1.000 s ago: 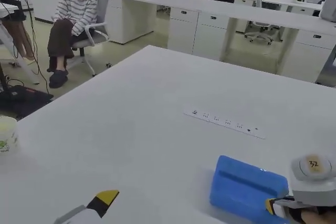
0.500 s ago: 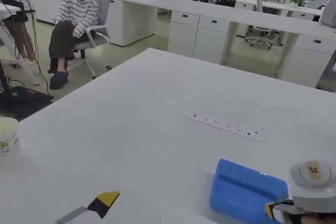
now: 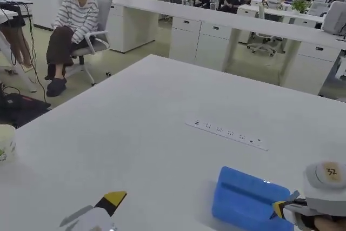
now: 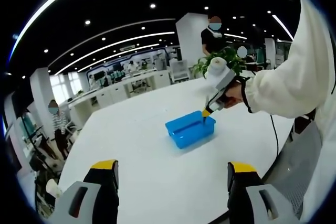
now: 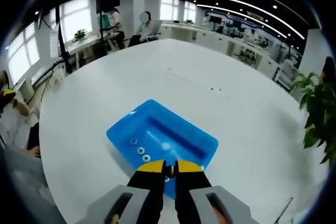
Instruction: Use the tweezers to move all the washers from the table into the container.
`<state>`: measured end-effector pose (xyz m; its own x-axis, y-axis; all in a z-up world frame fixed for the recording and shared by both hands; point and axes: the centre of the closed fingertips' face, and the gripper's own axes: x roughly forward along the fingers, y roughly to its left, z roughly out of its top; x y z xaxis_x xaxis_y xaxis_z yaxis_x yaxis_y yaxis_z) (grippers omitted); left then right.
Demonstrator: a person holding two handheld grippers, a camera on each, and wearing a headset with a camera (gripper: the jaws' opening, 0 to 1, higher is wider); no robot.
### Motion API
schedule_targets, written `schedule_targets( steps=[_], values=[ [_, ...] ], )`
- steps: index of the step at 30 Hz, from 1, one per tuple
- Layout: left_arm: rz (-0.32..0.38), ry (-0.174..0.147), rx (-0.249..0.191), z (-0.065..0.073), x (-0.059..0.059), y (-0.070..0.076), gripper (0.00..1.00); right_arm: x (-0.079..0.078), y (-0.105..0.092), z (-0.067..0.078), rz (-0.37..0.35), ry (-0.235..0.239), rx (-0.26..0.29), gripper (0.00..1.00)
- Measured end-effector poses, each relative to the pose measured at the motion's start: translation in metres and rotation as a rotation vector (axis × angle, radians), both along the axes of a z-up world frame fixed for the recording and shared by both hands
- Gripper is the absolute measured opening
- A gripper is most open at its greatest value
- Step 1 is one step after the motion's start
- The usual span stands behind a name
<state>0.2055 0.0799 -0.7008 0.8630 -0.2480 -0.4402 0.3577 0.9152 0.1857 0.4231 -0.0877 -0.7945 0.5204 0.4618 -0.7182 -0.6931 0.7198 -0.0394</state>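
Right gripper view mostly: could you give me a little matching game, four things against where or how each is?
1 blue plastic container; 2 small metal washers; 3 left claw; 4 right claw.
A wide open; B on the white table; C shut on thin metal tweezers; D inside the container.
Pairs: 1-B, 2-D, 3-A, 4-C.

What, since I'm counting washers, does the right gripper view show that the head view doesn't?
Right gripper view: three washers lying inside the blue container, and the right claw shut on the tweezers. Head view: a cup at the far left. Both: the container, the white table and its power strip.
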Motion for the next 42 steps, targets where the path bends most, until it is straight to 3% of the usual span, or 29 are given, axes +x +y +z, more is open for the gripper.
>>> schedule_targets(
  steps=[1, 2, 3, 7, 13, 16, 18, 21, 23, 25, 26, 27, 29, 33, 37, 41, 42],
  values=[
    [-0.007, -0.003, 0.006, 0.002, 0.001, -0.001, 0.87, -0.002, 0.001, 0.006, 0.000, -0.003, 0.015, 0.02],
    [-0.012, -0.008, 0.012, 0.004, 0.002, -0.002, 0.87, -0.008, 0.008, 0.017, -0.004, 0.004, 0.075, 0.02],
    [-0.019, -0.018, 0.015, 0.008, 0.004, -0.003, 0.87, -0.011, 0.011, 0.025, -0.001, -0.002, 0.101, 0.02],
    [-0.054, -0.047, -0.024, 0.023, 0.010, -0.013, 0.87, -0.033, 0.020, 0.052, 0.037, -0.021, 0.133, 0.02],
    [-0.132, -0.085, -0.051, 0.045, 0.020, -0.028, 0.83, -0.066, 0.030, 0.074, 0.104, -0.028, 0.168, 0.02],
    [-0.199, -0.080, -0.055, 0.050, 0.022, -0.037, 0.73, -0.087, 0.038, 0.078, 0.187, -0.006, 0.188, 0.02],
    [-0.244, -0.022, -0.072, 0.045, 0.022, -0.042, 0.65, -0.103, 0.042, 0.079, 0.226, 0.009, 0.191, 0.02],
    [-0.309, -0.007, -0.062, 0.048, 0.024, -0.050, 0.58, -0.123, 0.045, 0.079, 0.286, 0.011, 0.179, 0.02],
    [-0.367, -0.005, -0.112, 0.057, 0.023, -0.063, 0.50, -0.135, 0.047, 0.079, 0.327, 0.021, 0.174, 0.02],
    [-0.429, 0.024, -0.164, 0.062, 0.021, -0.075, 0.42, -0.146, 0.049, 0.079, 0.372, 0.026, 0.168, 0.02],
    [-0.472, 0.051, -0.154, 0.061, 0.019, -0.080, 0.39, -0.153, 0.051, 0.079, 0.406, 0.038, 0.168, 0.02],
    [-0.506, 0.059, -0.146, 0.062, 0.018, -0.084, 0.35, -0.161, 0.051, 0.078, 0.428, 0.057, 0.160, 0.02],
    [-0.544, 0.051, -0.153, 0.066, 0.018, -0.092, 0.29, -0.168, 0.053, 0.079, 0.436, 0.058, 0.166, 0.02],
    [-0.616, 0.094, -0.179, 0.066, 0.014, -0.106, 0.25, -0.194, 0.057, 0.080, 0.537, 0.062, 0.152, 0.03],
    [-0.700, 0.110, -0.183, 0.066, 0.007, -0.118, 0.22, -0.212, 0.060, 0.075, 0.592, 0.078, 0.137, 0.03],
    [-0.775, 0.181, -0.200, 0.058, -0.006, -0.126, 0.24, -0.227, 0.064, 0.072, 0.630, 0.102, 0.140, 0.03],
    [-0.792, 0.211, -0.199, 0.053, -0.010, -0.127, 0.24, -0.230, 0.065, 0.071, 0.637, 0.106, 0.137, 0.03]
  ],
)
